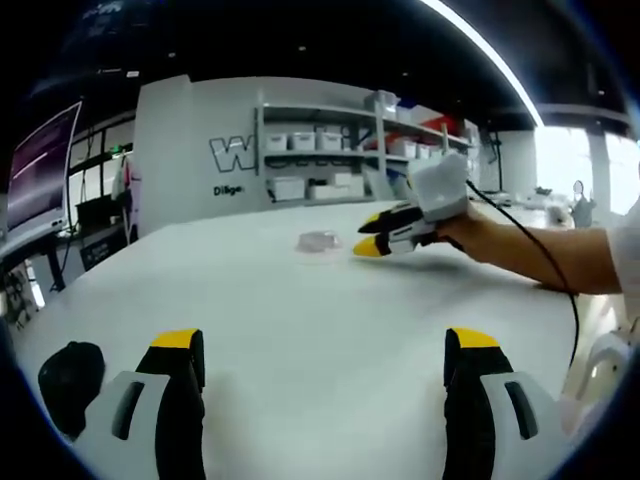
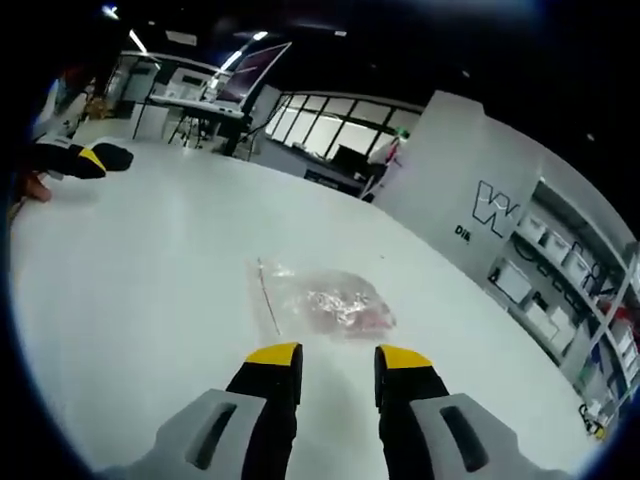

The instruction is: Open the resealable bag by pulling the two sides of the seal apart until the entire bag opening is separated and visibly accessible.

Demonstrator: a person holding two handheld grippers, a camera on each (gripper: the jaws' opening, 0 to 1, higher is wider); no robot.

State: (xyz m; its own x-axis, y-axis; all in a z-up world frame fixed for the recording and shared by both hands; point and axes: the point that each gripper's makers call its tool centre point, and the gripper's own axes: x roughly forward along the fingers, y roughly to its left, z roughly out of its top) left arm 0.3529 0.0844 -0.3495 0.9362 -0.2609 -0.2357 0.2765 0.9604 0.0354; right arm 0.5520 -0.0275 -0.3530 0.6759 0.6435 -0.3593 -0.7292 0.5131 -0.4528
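Note:
A clear resealable bag (image 2: 325, 300) lies flat on the white table (image 2: 130, 280), with something crumpled and pinkish inside; its seal edge (image 2: 266, 298) faces left in the right gripper view. My right gripper (image 2: 338, 358) hovers just short of the bag, jaws open and holding nothing. In the left gripper view the bag (image 1: 320, 242) looks small and far off, and the right gripper (image 1: 372, 234), held by a hand, points at it from the right. My left gripper (image 1: 324, 342) stays low over the table, far from the bag, jaws wide open. It also appears at the table's far left (image 2: 80, 158).
A dark rounded lump (image 1: 68, 382) sits beside the left gripper. A cable (image 1: 545, 262) trails from the right gripper along the person's forearm. Shelves with white bins (image 1: 320, 150) line the wall behind the table. Desks and a monitor (image 2: 245, 75) stand beyond the table's far edge.

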